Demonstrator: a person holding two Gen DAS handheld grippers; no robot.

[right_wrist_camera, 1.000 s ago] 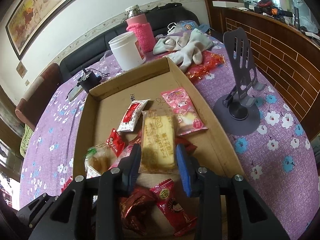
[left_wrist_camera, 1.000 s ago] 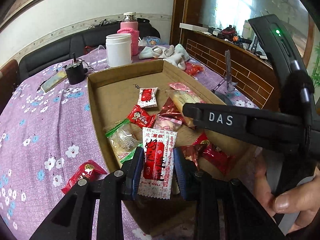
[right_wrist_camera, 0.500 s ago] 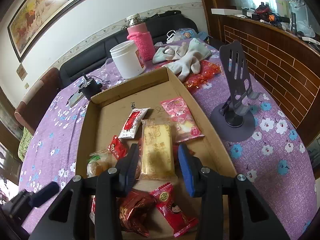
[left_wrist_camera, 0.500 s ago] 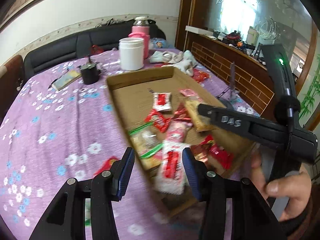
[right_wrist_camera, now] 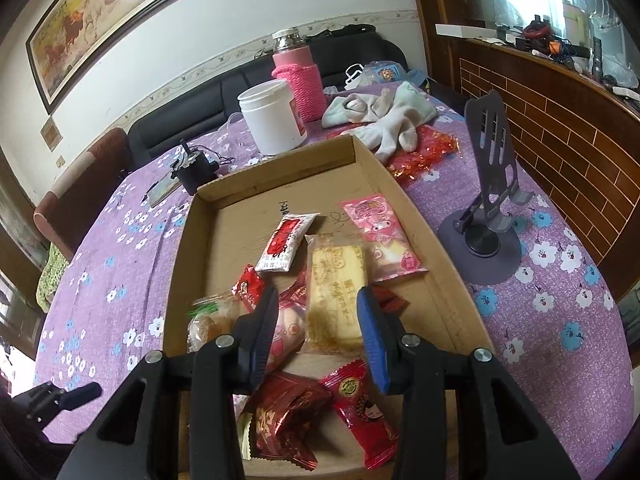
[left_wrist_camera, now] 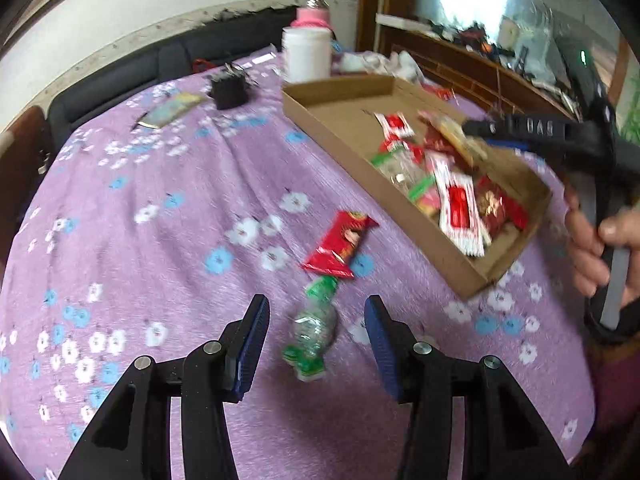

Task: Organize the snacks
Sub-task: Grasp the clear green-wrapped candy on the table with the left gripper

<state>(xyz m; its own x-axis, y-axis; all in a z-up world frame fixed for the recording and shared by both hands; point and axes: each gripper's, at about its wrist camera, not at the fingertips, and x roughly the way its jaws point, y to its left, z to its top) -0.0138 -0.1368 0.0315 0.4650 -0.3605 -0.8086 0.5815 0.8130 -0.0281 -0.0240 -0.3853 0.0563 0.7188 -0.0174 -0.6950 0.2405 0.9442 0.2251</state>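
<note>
- Left gripper (left_wrist_camera: 316,336): jaws apart, having just been opening, pads touching nothing. Between and just ahead of them a green-ended clear sweet (left_wrist_camera: 314,330) lies on the purple tablecloth (left_wrist_camera: 160,240).
- Handling, judged: the sweet is light, its wrapper crinkly and slippery. Take the plump middle across its width, not the twisted ends.
- Just beyond the jaws lies a red packet (left_wrist_camera: 340,244), flat and soft. Pinch it across the narrow side.
- Farther, right of the jaws, stands the cardboard tray (left_wrist_camera: 328,120) holding the other snacks.
- Right gripper (right_wrist_camera: 318,328): jaws apart over the tray, flanking the near end of a yellow cake bar (right_wrist_camera: 338,296); whether the pads touch it cannot be told.
- Handling, judged: the bar is soft and crushable. Close gently on its long sides.
</note>
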